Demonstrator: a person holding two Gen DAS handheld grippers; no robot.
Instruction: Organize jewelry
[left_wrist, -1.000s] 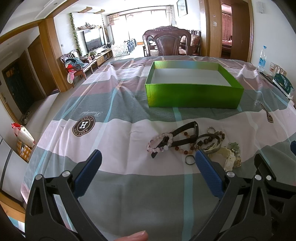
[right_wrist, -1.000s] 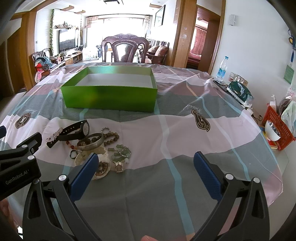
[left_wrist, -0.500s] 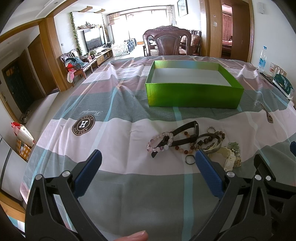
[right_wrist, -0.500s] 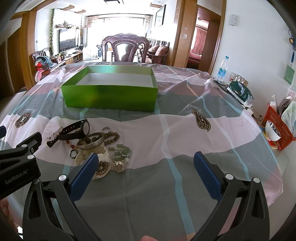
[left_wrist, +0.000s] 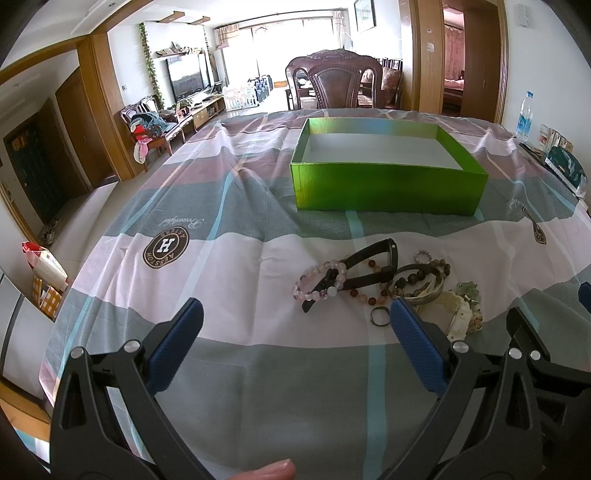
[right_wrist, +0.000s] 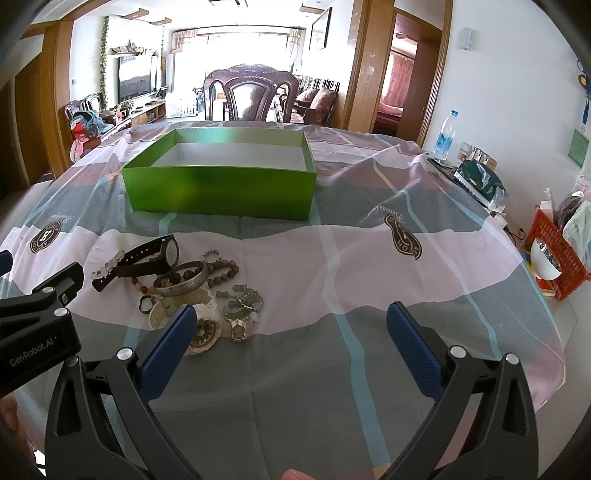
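Holding both your left gripper (left_wrist: 293, 317) and right gripper (right_wrist: 290, 321) spread wide and empty above the striped tablecloth (right_wrist: 369, 266), you have the tangled jewelry pile (right_wrist: 184, 284) lying near them, well short of the shiny green cardboard box (right_wrist: 221, 192) farther back.

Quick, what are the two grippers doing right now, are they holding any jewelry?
Left gripper: open, holding nothing.
Right gripper: open, holding nothing.

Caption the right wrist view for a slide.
Open right tool hovers near a jewelry pile, green box waiting beyond.
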